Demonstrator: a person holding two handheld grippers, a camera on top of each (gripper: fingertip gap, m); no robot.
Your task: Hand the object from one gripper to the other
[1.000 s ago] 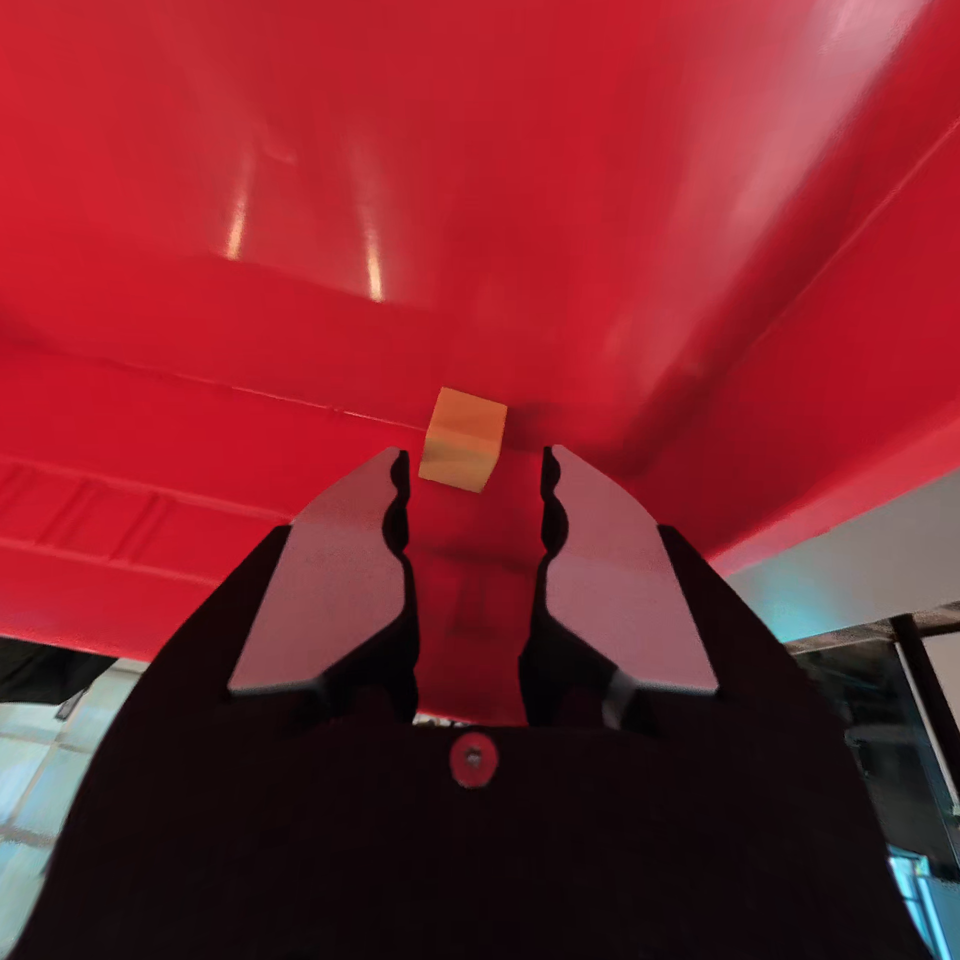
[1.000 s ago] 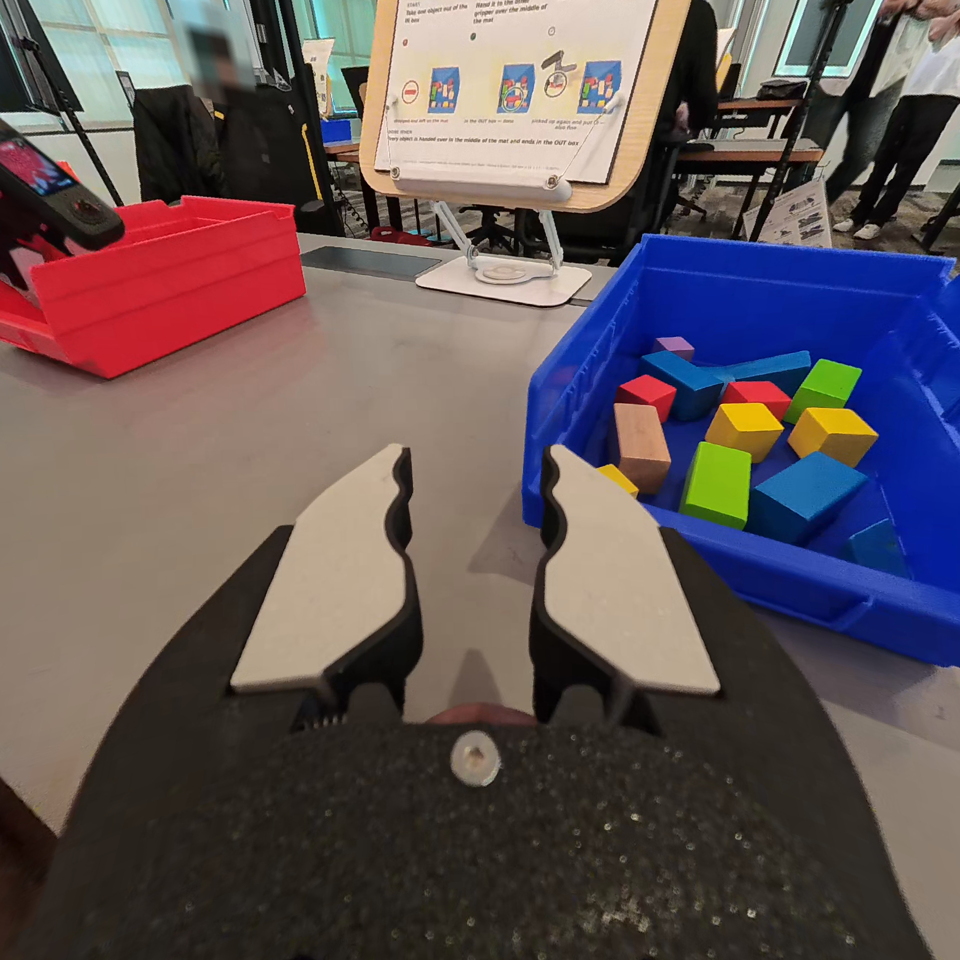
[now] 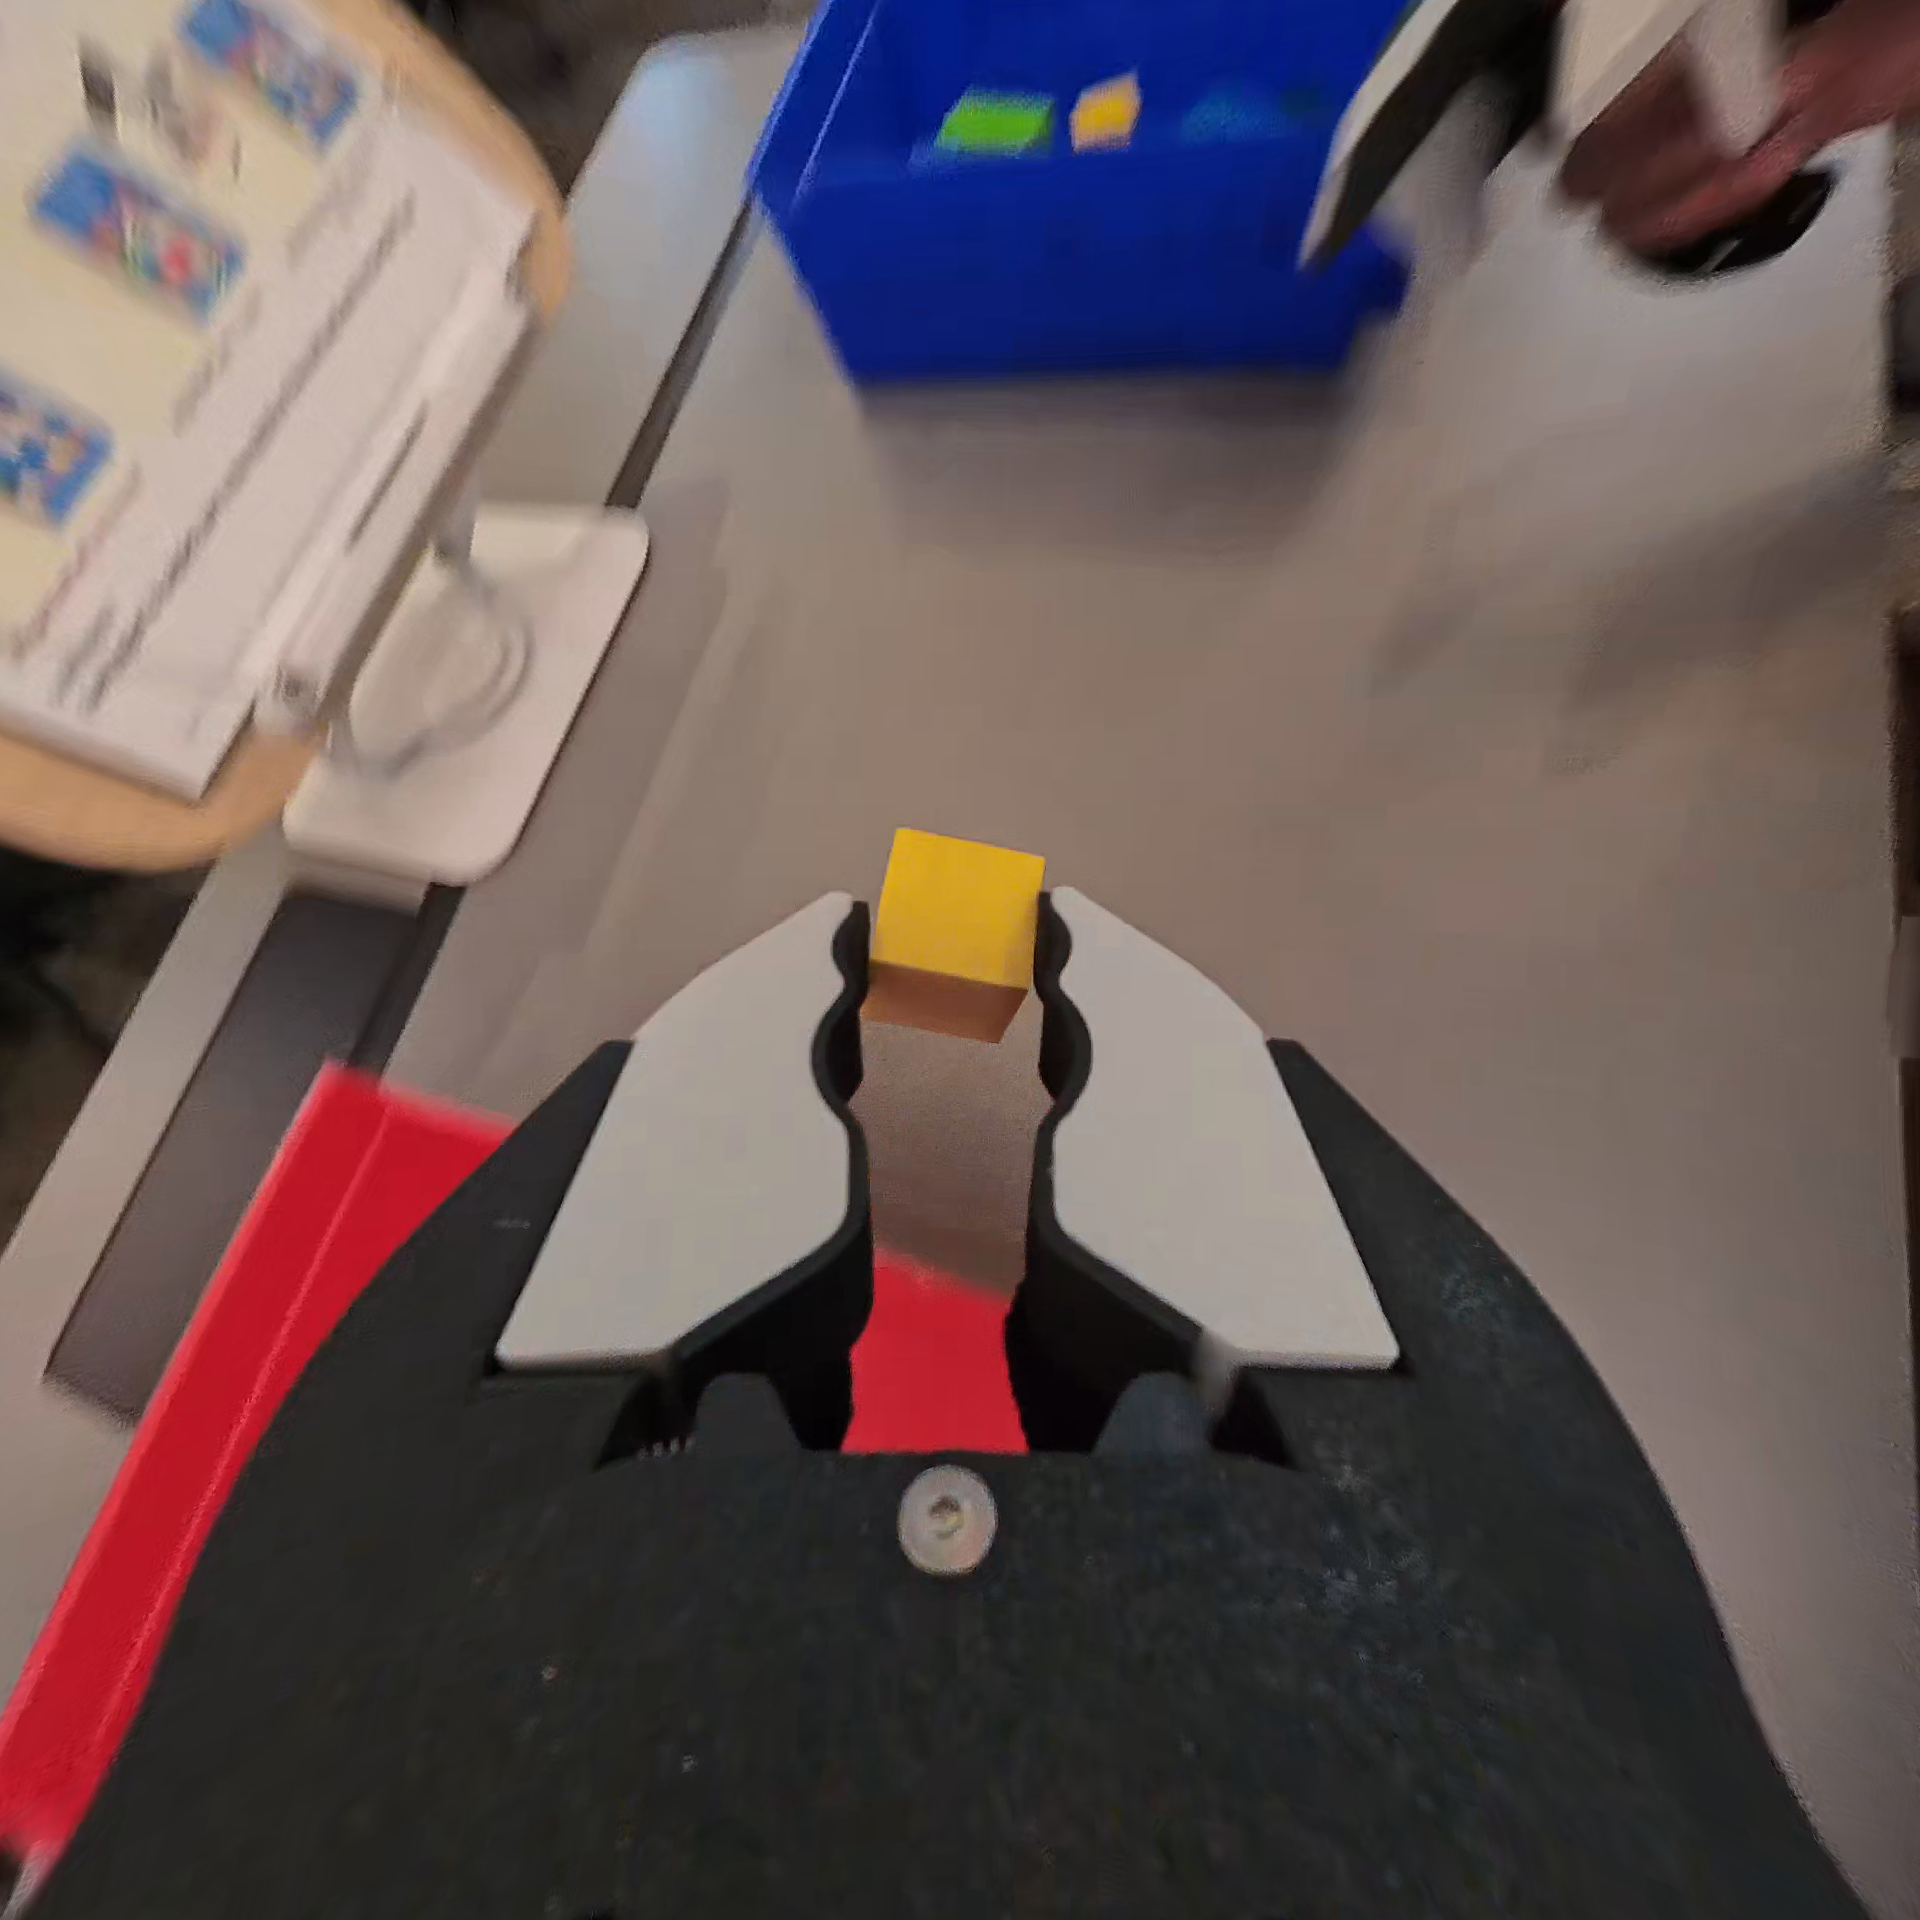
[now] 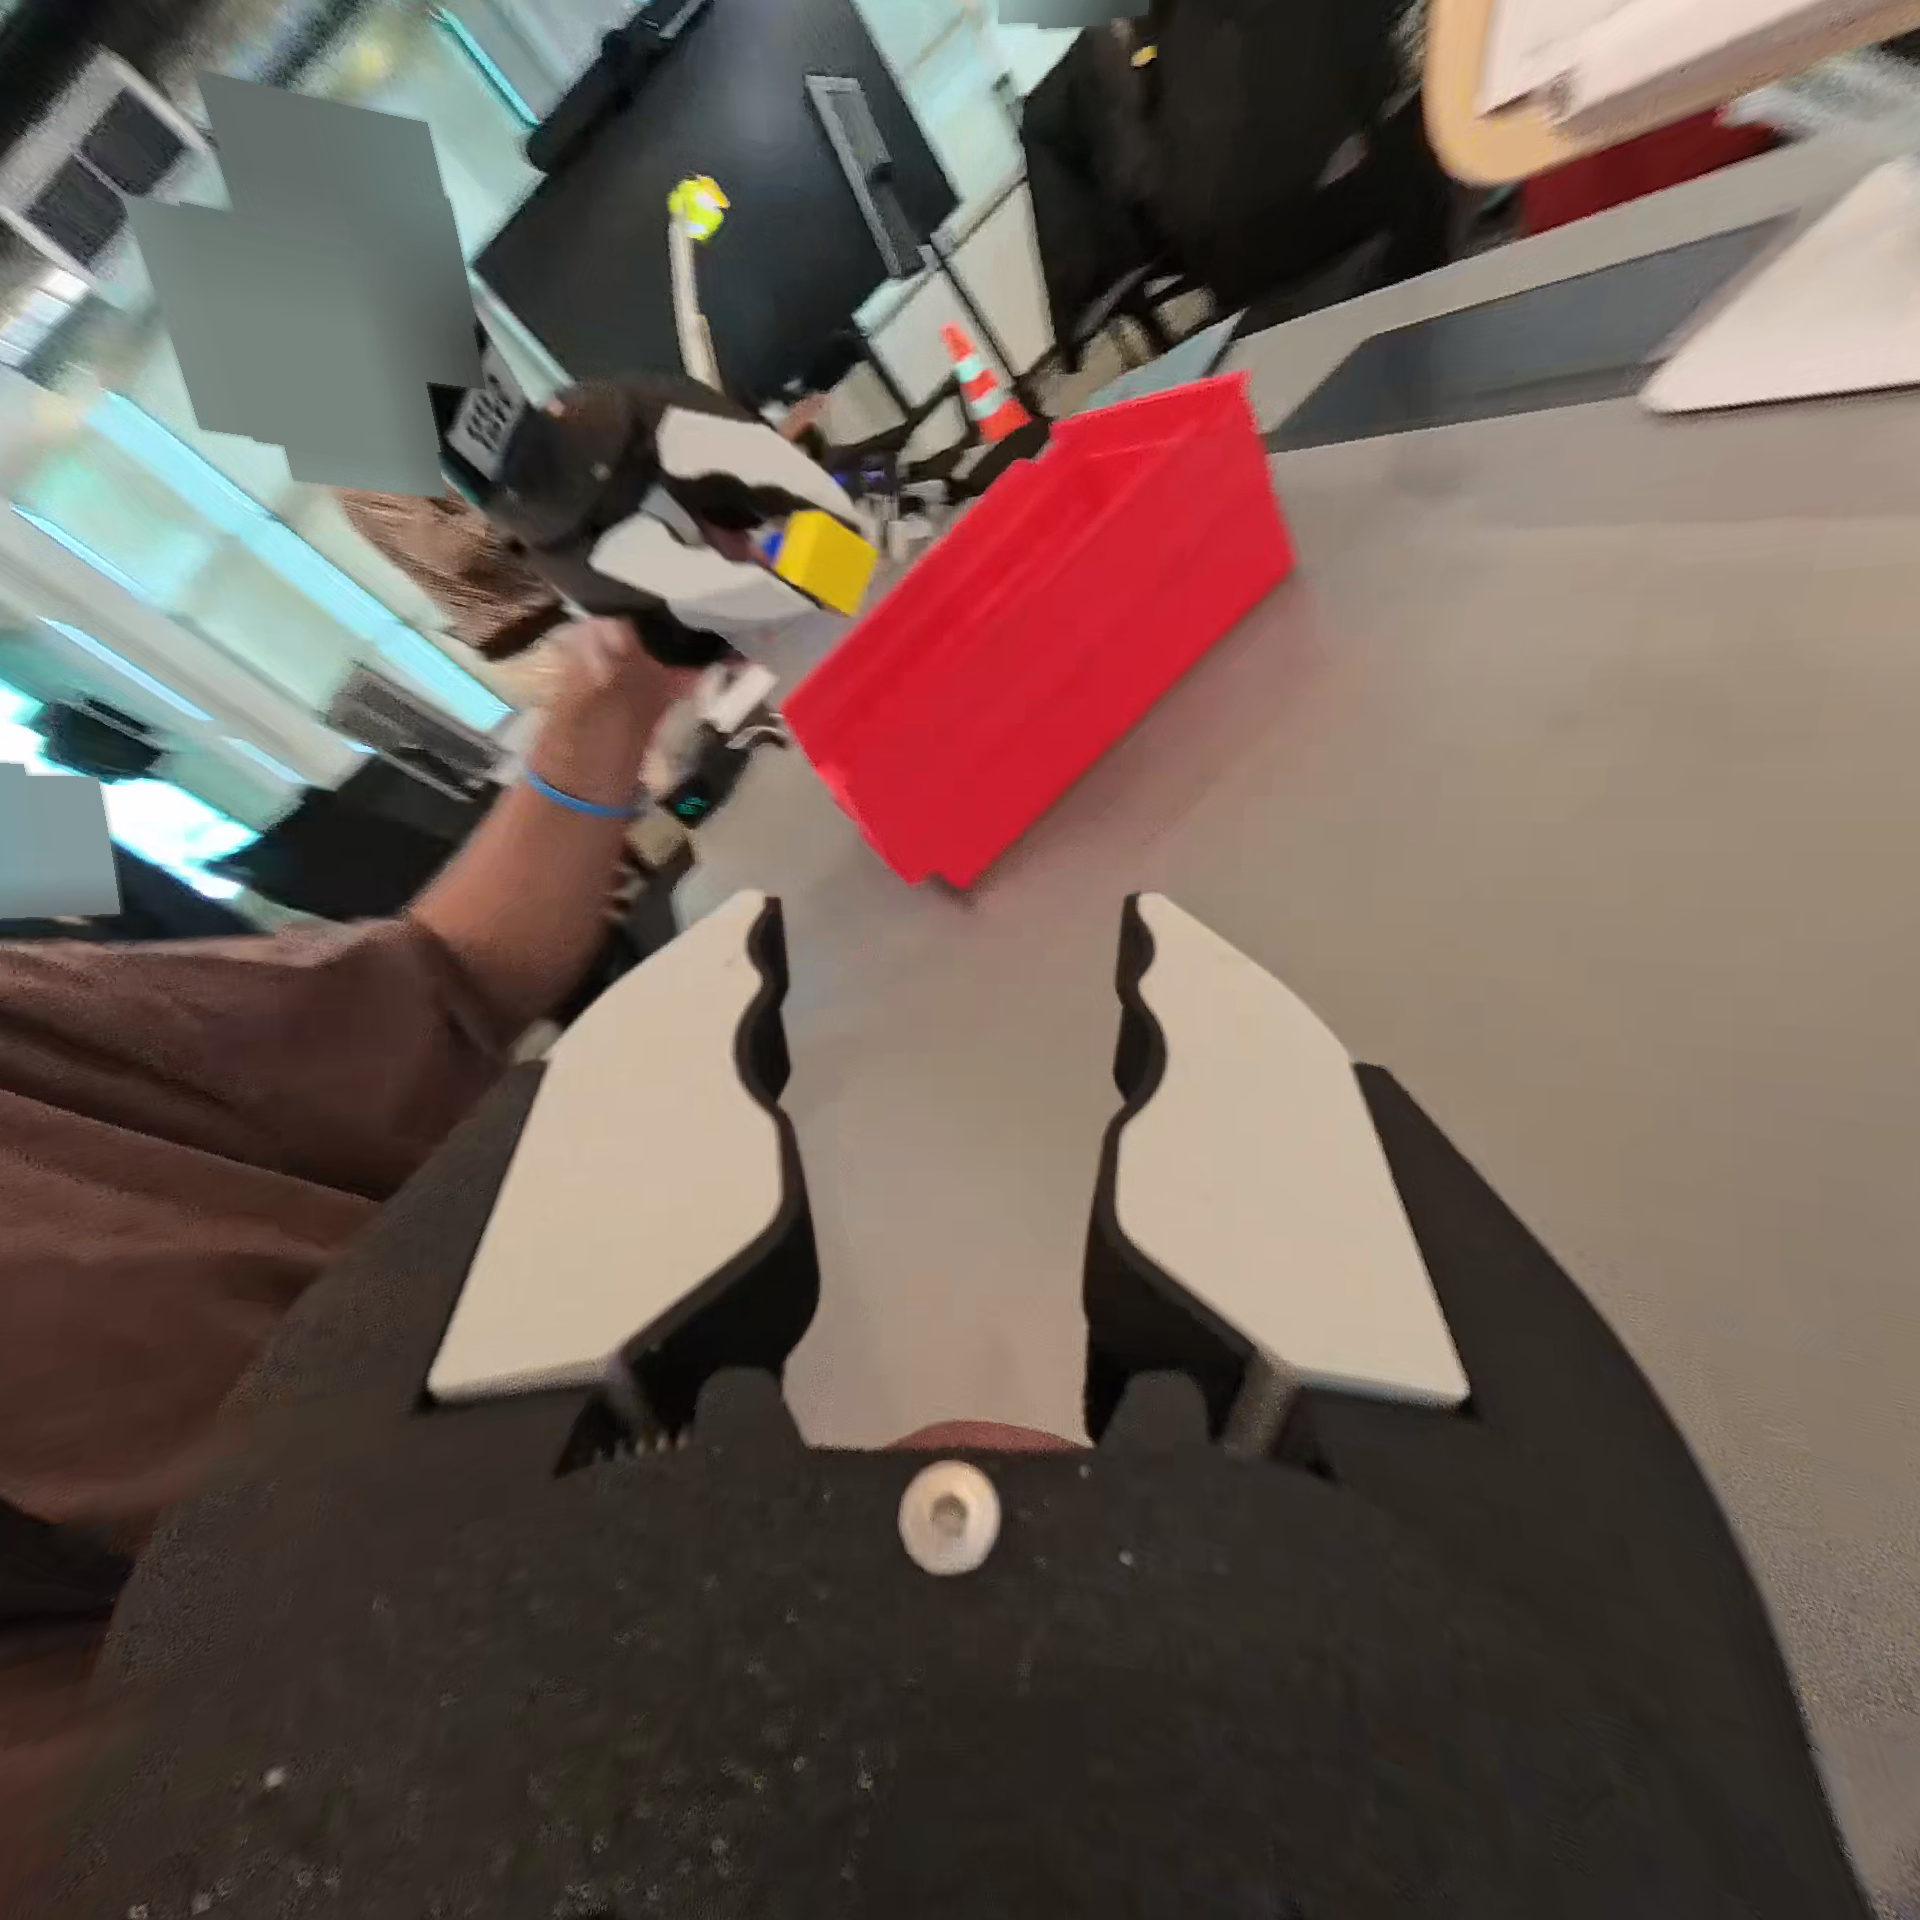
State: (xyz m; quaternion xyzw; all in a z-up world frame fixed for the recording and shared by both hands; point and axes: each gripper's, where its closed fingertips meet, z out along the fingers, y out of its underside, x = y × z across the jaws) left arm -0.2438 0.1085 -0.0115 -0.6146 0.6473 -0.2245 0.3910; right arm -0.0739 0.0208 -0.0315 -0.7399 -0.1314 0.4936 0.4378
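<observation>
The left tongs (image 3: 954,906) pinch the yellow cube (image 3: 956,914) above the desk (image 3: 1351,727). The right tongs (image 4: 948,914), spread and empty, face it at ten o'clock; the handover remains.

Red bin (image 4: 1049,644), blue bin (image 3: 1049,301) on grey table (image 3: 1299,727)

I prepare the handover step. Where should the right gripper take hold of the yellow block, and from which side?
The yellow block sits pinched at the tips of the left gripper, its far half sticking out. The open right gripper should probably come from that front end and close on the top and bottom faces, which the left fingers leave bare.
</observation>
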